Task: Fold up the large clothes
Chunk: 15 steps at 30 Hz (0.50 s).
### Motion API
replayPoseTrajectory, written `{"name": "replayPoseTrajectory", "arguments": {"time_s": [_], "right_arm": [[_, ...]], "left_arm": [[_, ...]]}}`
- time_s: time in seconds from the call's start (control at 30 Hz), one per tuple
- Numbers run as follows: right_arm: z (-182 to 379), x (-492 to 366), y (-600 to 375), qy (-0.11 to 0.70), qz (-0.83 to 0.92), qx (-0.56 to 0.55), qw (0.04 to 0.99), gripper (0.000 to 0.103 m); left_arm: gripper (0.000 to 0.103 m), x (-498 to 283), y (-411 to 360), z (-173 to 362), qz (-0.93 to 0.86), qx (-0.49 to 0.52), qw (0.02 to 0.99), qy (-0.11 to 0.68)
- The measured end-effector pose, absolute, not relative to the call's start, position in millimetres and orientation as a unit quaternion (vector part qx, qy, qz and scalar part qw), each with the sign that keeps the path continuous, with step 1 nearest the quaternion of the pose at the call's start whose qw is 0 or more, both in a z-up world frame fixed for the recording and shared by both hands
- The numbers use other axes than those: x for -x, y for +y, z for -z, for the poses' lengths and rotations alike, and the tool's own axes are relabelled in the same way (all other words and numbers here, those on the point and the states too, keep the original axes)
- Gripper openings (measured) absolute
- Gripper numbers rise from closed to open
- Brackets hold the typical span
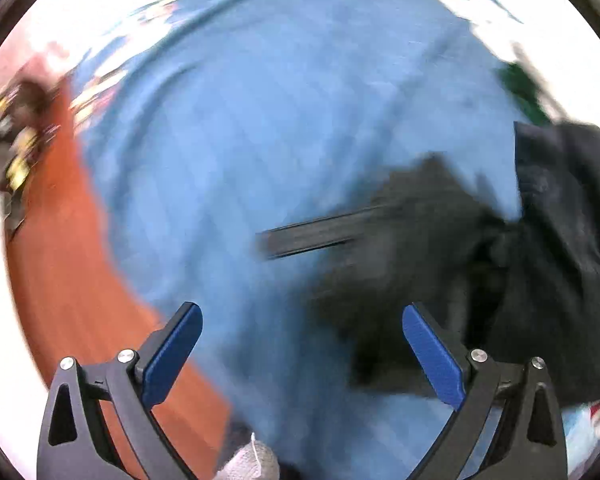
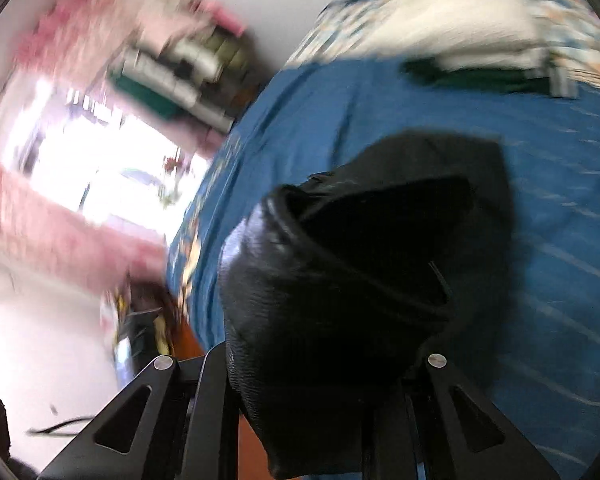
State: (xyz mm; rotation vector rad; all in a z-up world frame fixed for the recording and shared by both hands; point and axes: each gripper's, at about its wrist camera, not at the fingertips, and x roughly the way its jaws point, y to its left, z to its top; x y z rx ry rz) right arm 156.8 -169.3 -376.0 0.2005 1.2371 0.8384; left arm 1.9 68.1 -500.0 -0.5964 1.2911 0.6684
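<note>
A black garment (image 1: 480, 248) lies bunched on the blue bedsheet (image 1: 280, 120), to the right in the blurred left wrist view. My left gripper (image 1: 302, 344) is open and empty above the sheet, its blue-padded fingers (image 1: 172, 356) left of the garment. In the right wrist view the black garment (image 2: 360, 272) fills the space between the jaws and hangs over the blue sheet (image 2: 560, 200). My right gripper (image 2: 316, 384) is shut on it; its fingertips are hidden by the cloth.
A reddish-brown bed frame (image 1: 72, 280) runs along the sheet's left edge. A folded white and green pile (image 2: 480, 48) lies at the far end of the bed. Pink curtains (image 2: 60, 224), a bright window and a shelf stand beyond the bed.
</note>
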Motion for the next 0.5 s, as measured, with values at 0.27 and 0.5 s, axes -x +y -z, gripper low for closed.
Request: {"name": "replayPoseTrajectory", "arguments": {"time_s": [0.27, 0.5], "right_arm": [[466.9, -92.8, -25.3, 0.644, -0.359, 0.121, 0.665, 0.029], [411.1, -114.7, -56.4, 0.679, -0.468, 0.05, 0.564, 0.09]], "left_arm": [[0.101, 95.0, 83.7, 514.8, -0.339, 0.357, 0.64, 0.59], [0.101, 110.1, 72.2, 502.4, -0.321, 0.411, 0.635, 0.57]]}}
